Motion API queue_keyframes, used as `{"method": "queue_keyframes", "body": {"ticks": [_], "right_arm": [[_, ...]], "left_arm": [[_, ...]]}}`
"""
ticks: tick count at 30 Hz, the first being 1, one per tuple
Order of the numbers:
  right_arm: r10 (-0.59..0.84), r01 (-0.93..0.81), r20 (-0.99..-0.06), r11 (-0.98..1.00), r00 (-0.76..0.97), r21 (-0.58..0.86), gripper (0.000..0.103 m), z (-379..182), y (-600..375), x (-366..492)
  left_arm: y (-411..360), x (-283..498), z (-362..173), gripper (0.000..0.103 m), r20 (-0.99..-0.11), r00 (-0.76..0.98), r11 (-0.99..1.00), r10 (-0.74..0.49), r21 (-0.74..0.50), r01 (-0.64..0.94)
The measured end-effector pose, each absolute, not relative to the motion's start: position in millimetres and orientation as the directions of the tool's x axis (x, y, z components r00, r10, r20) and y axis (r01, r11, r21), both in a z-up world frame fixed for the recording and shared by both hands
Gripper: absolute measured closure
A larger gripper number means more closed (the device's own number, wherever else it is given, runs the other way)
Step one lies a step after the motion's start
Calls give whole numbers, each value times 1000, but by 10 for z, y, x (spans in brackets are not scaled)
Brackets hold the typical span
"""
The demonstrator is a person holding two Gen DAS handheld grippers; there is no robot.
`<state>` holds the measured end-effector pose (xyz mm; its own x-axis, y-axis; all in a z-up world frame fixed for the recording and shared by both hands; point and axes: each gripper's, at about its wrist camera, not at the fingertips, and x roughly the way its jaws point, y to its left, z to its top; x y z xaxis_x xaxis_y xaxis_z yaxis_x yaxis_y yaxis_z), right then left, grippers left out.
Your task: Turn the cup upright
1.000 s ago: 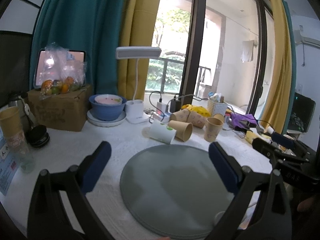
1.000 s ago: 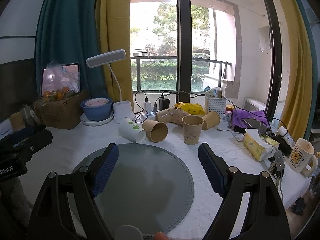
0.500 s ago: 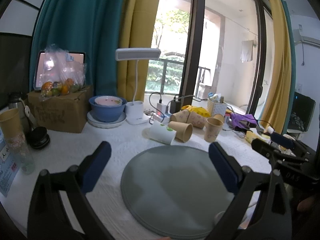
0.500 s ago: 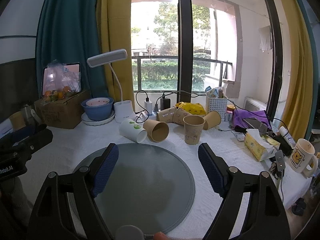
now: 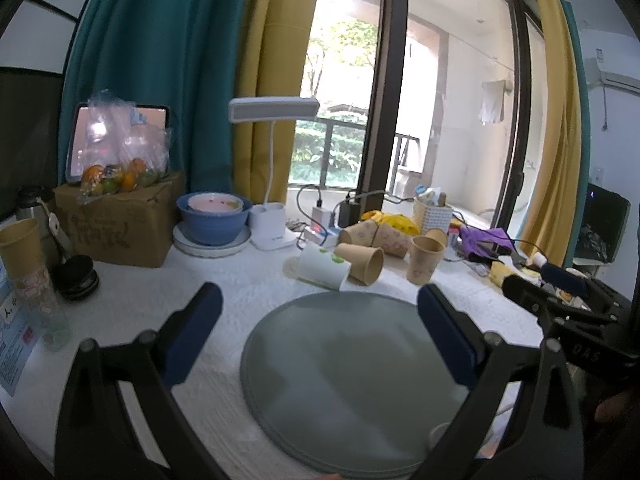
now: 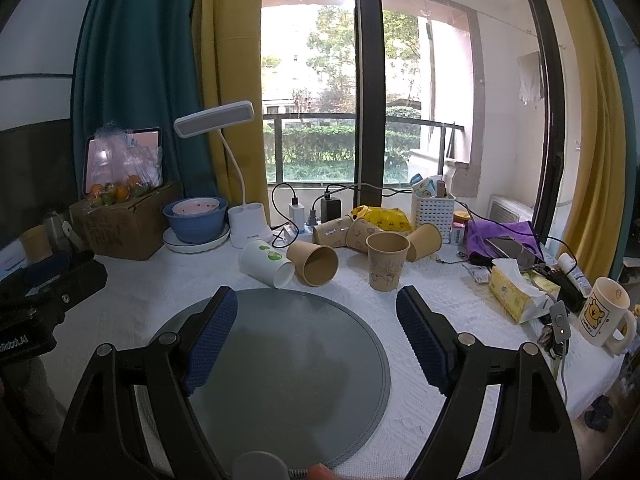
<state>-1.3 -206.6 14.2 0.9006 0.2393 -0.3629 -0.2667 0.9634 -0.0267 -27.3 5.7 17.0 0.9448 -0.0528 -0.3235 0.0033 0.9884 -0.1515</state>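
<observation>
A white paper cup with green dots lies on its side beyond the grey round mat. A brown paper cup lies beside it, mouth toward me. One patterned brown cup stands upright. Several more brown cups lie tipped behind. My left gripper is open and empty over the mat. My right gripper is open and empty over the mat, short of the cups.
A blue bowl on a plate, a white desk lamp, a cardboard box with fruit, chargers and cables stand at the back. A tissue box and bear mug stand at the right. A tall cup stands far left.
Both grippers have crept slightly forward toward the cups; both stay open. Nothing on the table has moved.
</observation>
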Motion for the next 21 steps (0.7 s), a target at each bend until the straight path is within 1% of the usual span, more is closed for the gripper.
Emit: {"method": "queue_keyframes", "body": {"ticks": [15,18,21], "right_arm": [[247,-275,-371,961,895,-22,19,156,-2027,22],[256,-284,-384,959,887,-16,19,155,-2004,82],[272,-300,-405,954,873,-6,19,119,-1988,181]], "left_arm": [[77,-254,178,4,-326,944,988,-49,-153,-2],[91,-221,152,4,-337,940,988,-49,-152,-3],[107,-130,105,4,-367,929,990,-58,-142,6]]}}
